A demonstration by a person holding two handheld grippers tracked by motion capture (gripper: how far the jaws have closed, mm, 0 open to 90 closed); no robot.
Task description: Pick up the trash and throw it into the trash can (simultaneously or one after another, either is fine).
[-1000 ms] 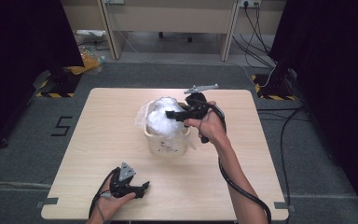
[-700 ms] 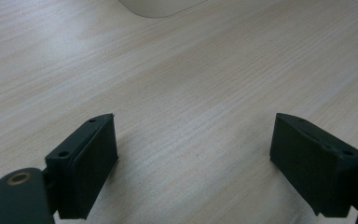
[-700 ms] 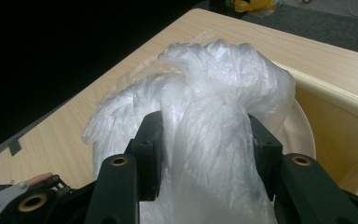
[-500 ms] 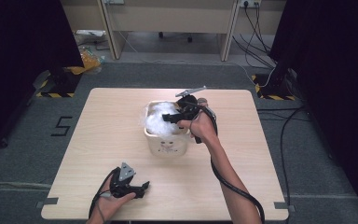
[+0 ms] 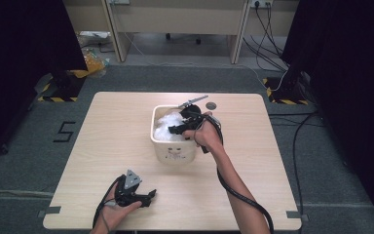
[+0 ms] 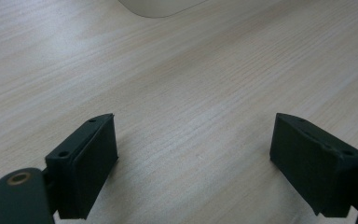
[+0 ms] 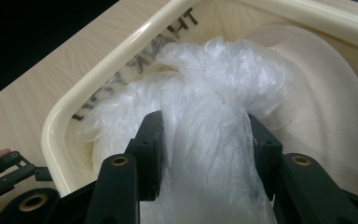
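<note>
- Bag [image 7: 214, 107] — thin white plastic, bunched in the cream bin [image 5: 173, 146]; likely light, soft and slippery.
- Right gripper [image 7: 205, 154] pinches its gathered neck, the best hold.
- Left gripper [image 6: 196, 158] rests spread on the table [image 5: 102, 141].

Bright even table light, dark surroundings, soft shadows

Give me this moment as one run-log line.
right gripper: shut on plastic bag, inside cream bin | left gripper: open, idle on table
</note>
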